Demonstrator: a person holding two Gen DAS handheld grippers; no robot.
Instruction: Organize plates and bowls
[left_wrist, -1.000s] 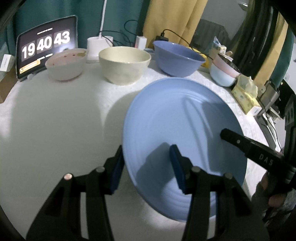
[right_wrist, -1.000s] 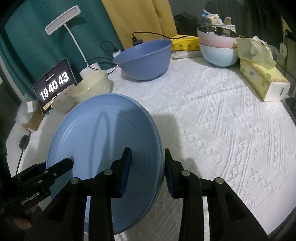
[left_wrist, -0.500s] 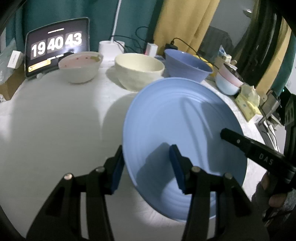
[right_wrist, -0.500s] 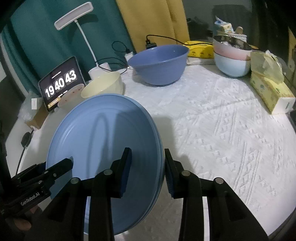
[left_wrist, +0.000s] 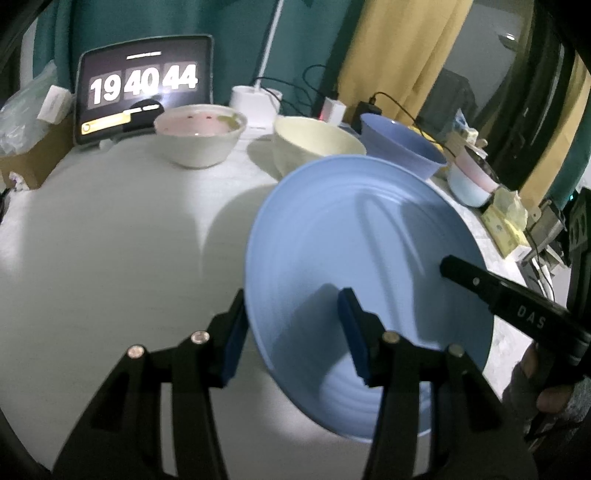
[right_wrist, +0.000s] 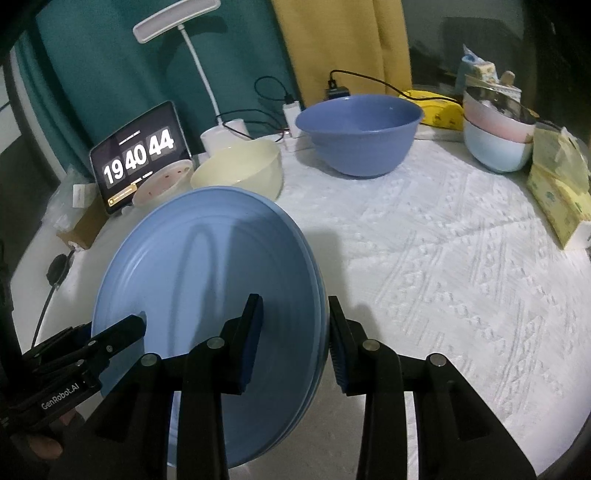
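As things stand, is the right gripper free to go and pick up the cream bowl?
Probably not. The right gripper is clamped on the rim of the blue plate, which the left gripper holds too, and the lifted plate sits between it and the cream bowl.

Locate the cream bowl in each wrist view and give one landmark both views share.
Left wrist view: the cream bowl sits at upper centre, its near side hidden behind the blue plate's rim.
Right wrist view: the cream bowl sits upper left of centre, just above the plate's top edge.
Shared landmark: the tablet clock, standing to the left of the bowl in both views.
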